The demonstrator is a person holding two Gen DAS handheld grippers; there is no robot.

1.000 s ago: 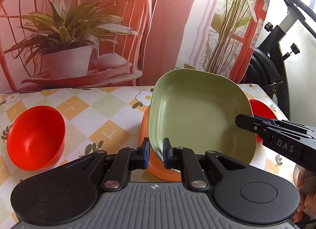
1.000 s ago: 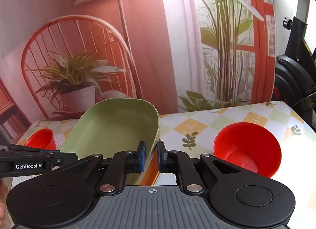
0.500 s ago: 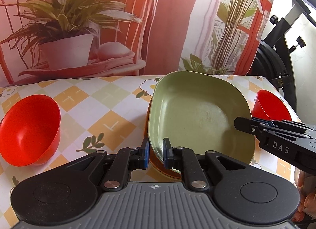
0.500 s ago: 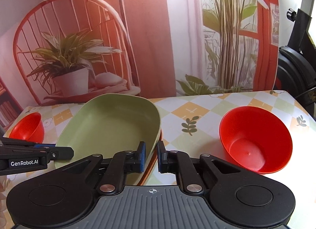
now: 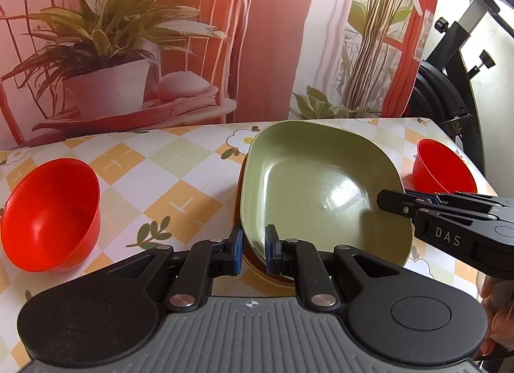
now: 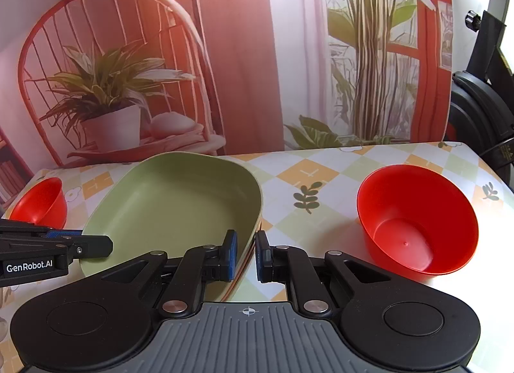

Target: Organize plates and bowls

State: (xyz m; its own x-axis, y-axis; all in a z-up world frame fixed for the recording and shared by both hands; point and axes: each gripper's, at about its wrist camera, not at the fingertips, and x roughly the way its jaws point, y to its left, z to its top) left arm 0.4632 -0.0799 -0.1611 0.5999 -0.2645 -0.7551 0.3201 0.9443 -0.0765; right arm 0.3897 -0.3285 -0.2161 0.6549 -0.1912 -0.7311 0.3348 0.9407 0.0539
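So both tongs are on the green plate (image 5: 321,193) right now. The left tongs (image 5: 252,249) have their blue pads straddling its near-left rim, clamped on it as far as I can see. The right tongs (image 6: 246,252) sit at the opposite rim, pads either side of the edge with a small gap showing, so I can't tell whether they're really gripping.

The plate sits mid-tabletop (image 5: 180,173) on top of an orange plate (image 5: 253,265); only a sliver of orange shows under the near edge.

There are two red bowls, well apart from the plates. From the left camera, one bowl (image 5: 51,215) is at 9 o'clock of the plate, tipped on its side with its mouth toward the plates. The other bowl (image 6: 417,222) is out at 3 o'clock, also tilted.

A hand (image 5: 501,318) pokes in at the left view's lower right corner.
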